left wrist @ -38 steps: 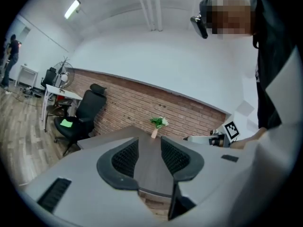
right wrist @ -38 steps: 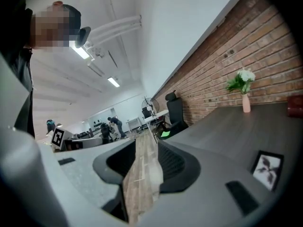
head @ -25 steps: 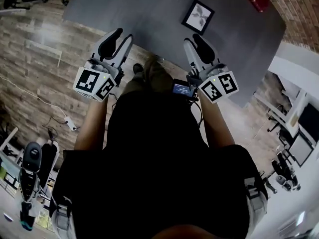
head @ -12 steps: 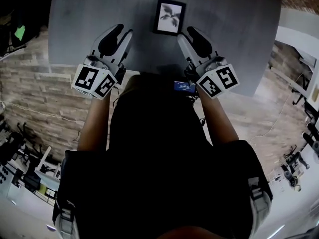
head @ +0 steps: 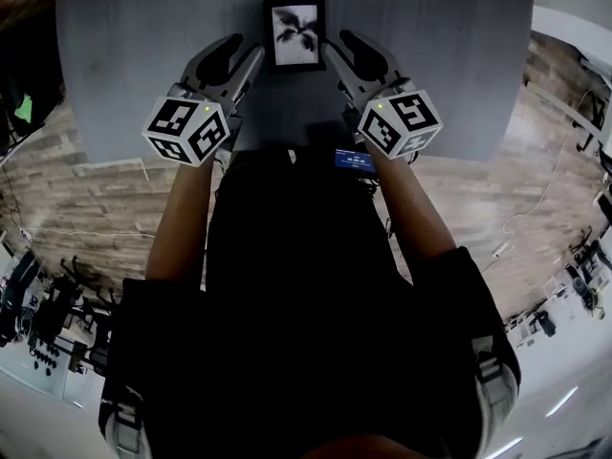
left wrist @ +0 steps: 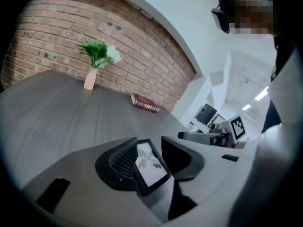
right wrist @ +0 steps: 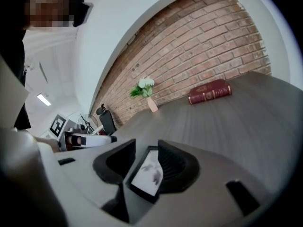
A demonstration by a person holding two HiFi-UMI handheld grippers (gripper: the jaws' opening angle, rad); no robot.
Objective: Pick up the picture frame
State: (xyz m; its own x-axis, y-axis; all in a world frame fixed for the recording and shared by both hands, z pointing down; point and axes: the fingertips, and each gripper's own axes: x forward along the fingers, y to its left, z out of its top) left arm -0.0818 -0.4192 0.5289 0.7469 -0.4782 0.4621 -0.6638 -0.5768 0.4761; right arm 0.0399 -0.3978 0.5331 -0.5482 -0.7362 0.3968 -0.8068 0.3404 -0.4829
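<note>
A black picture frame point(head: 295, 33) with a leaf print lies flat on the grey table point(head: 440, 55). In the head view my left gripper point(head: 244, 54) sits just left of the frame and my right gripper point(head: 337, 46) just right of it, both over the table's near part. Both are open and hold nothing. In the left gripper view the frame point(left wrist: 150, 167) shows through the gap of the left gripper point(left wrist: 152, 161). Likewise, the right gripper view shows the frame point(right wrist: 147, 176) between the parted jaws of the right gripper point(right wrist: 146, 163). I cannot tell if any jaw touches the frame.
A pink vase with green plants point(left wrist: 90, 78) and a red book point(left wrist: 145, 104) stand at the table's far side by a brick wall point(right wrist: 203, 56). The table's near edge point(head: 287, 149) runs just behind the grippers. Wooden floor point(head: 86, 189) surrounds the table.
The view has swung over the table. The frame, first far up and right of the grippers, now lies between them, with both grippers forward over the tabletop at its sides.
</note>
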